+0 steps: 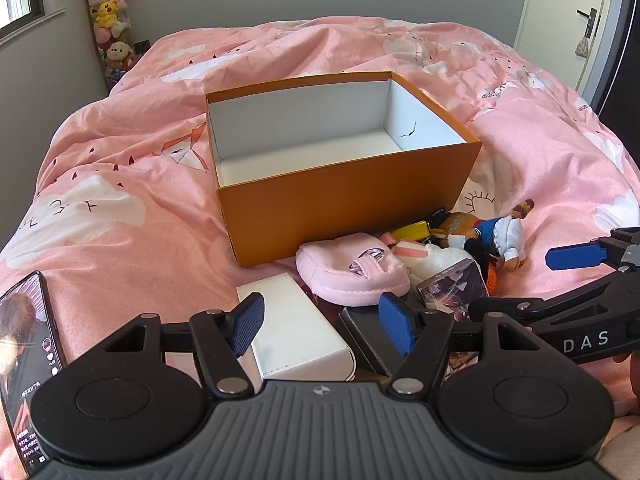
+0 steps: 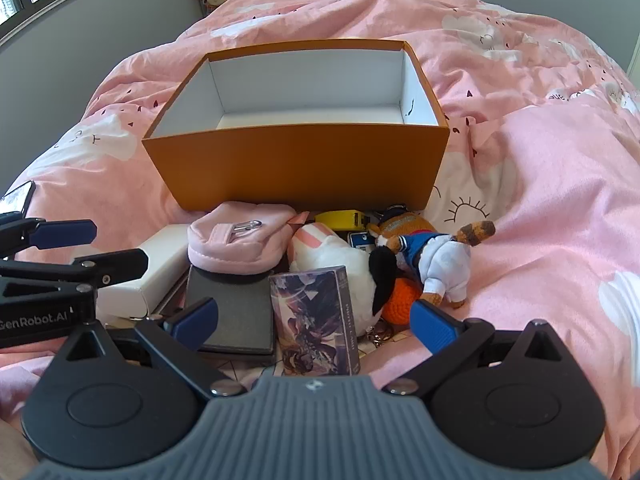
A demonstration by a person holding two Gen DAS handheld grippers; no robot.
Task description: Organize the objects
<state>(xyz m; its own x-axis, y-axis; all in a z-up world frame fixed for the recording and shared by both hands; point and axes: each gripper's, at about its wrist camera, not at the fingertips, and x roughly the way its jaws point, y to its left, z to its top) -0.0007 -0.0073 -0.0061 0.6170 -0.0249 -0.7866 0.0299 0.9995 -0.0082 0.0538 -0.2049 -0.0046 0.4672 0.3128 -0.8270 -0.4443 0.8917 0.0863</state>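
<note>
Jaws of both grippers gape, released; pink pouch (image 2: 240, 240) half-hides the dark box (image 2: 232, 312) beneath.

Black left gripper (image 1: 322, 322) and right gripper (image 2: 314, 318): 2 blue-padded jaws, ribbed grey bodies.

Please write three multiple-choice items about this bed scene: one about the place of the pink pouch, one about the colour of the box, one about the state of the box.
1. Where does the pink pouch lie?
A. inside the box
B. on the bed, before the box's near wall
C. on the phone

2. What colour is the outside of the box?
A. orange
B. green
C. black

3. What is the state of the box?
A. closed with a lid
B. open and full of toys
C. open, nothing seen inside

Answers:
1 B, the pouch rests among the pile in front of the box.
2 A, its outer walls are orange and its inside is white.
3 C, it has no lid, and only white walls and floor show.
</note>
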